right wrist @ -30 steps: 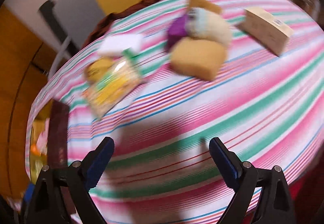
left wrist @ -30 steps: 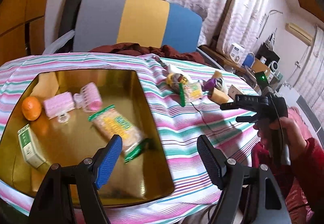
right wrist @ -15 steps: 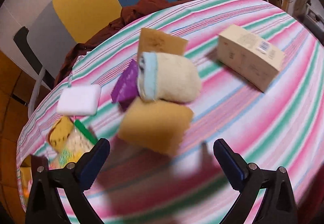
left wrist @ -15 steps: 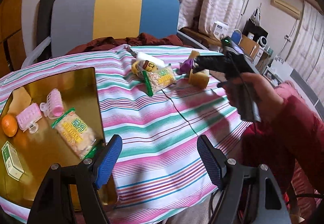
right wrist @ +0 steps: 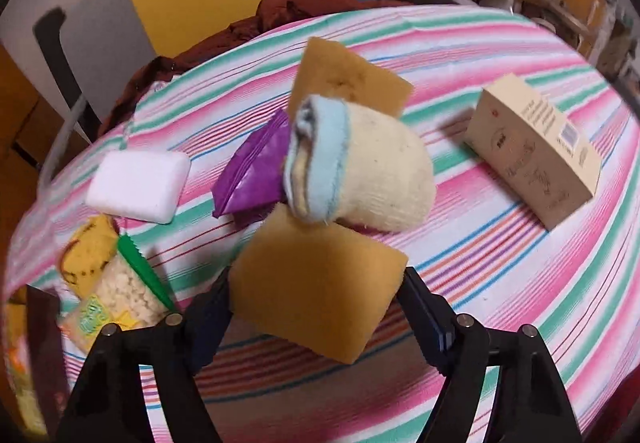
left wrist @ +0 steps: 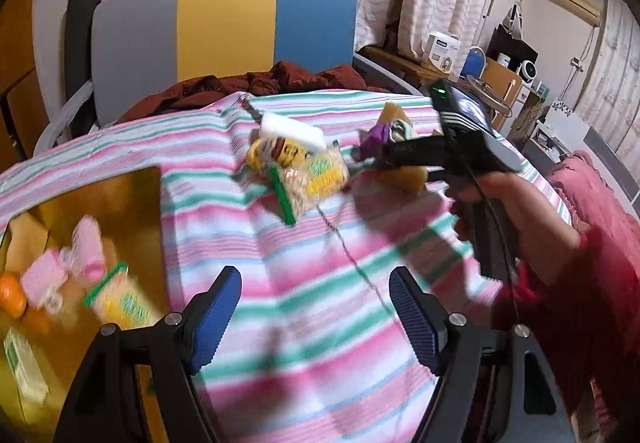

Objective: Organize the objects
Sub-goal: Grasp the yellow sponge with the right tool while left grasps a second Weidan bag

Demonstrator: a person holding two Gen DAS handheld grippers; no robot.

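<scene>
My right gripper (right wrist: 318,303) points down at a yellow sponge (right wrist: 316,283) on the striped tablecloth (right wrist: 500,263). Its jaws are closing, the sponge sits between them, and both pads meet its sides. Right behind the sponge lie a rolled cream-and-blue sock (right wrist: 368,179), a purple packet (right wrist: 252,175) and a second yellow sponge (right wrist: 344,79). My left gripper (left wrist: 316,315) hangs open over bare cloth with nothing between its fingers. In the left wrist view a hand (left wrist: 512,203) holds the right gripper over that pile.
A gold tray (left wrist: 120,195) at the left holds an orange (left wrist: 10,299), pink rollers (left wrist: 86,247), a snack pack (left wrist: 120,303) and a small box (left wrist: 24,371). On the cloth lie another snack pack (right wrist: 120,295), a white block (right wrist: 140,183) and a beige carton (right wrist: 536,151). A chair (left wrist: 224,23) stands behind.
The left gripper swung right, away from the tray and over the cloth. The right gripper came down onto the near yellow sponge and its jaws narrowed around it.
</scene>
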